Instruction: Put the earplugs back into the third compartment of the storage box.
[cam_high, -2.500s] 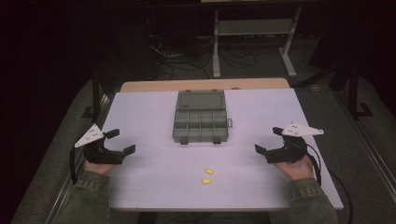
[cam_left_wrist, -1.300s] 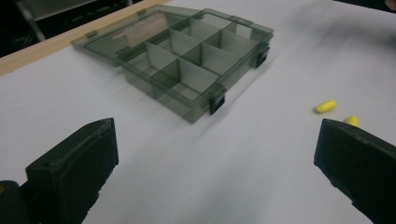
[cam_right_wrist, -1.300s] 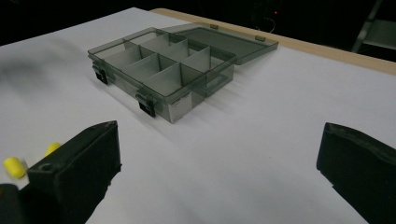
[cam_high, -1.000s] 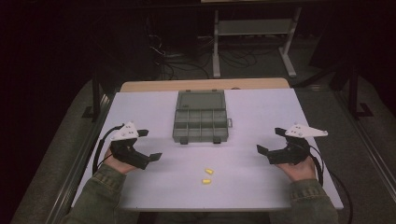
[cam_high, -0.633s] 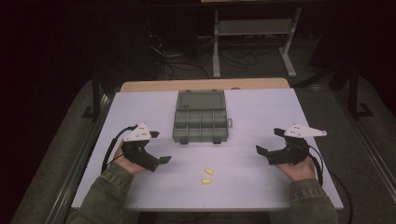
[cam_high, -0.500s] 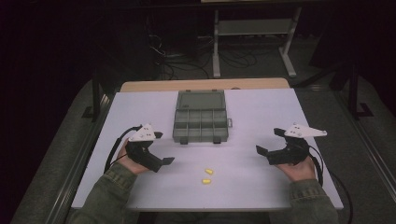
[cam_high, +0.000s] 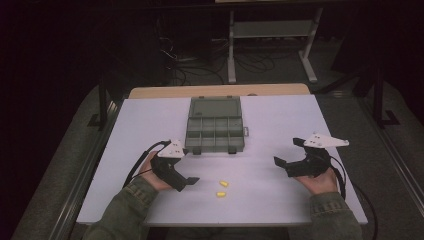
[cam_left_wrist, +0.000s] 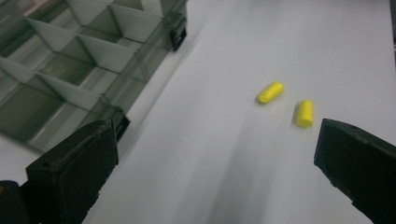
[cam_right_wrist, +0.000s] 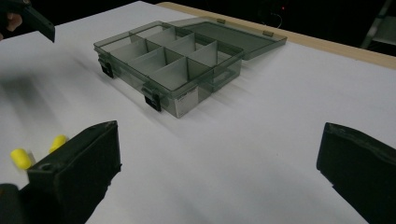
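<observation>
Two small yellow foam plugs (cam_high: 223, 184) (cam_high: 220, 194) lie side by side on the white table (cam_high: 280, 115), in front of a grey see-through compartment box (cam_high: 214, 131) whose lid lies open behind it. My left gripper (cam_high: 177, 171) is open just left of the plugs, nothing between its jaws. In the left gripper view the plugs (cam_left_wrist: 270, 92) (cam_left_wrist: 305, 113) lie ahead and to the right, the box (cam_left_wrist: 70, 70) to the left. My right gripper (cam_high: 287, 151) rests open at the right side of the table; its view takes in the box (cam_right_wrist: 182, 60) and both plugs (cam_right_wrist: 21, 157) (cam_right_wrist: 58, 141).
The box's compartments look bare. A wooden strip (cam_high: 220, 91) runs along the table's far edge. Beyond it are a dark floor, cables and a metal stand (cam_high: 272, 30). One jaw of the left gripper (cam_right_wrist: 32, 18) juts into the right gripper view's top left corner.
My left gripper has travelled from the table's left side to the right, stopping close to the yellow plugs. The right gripper, box and plugs have stayed put.
</observation>
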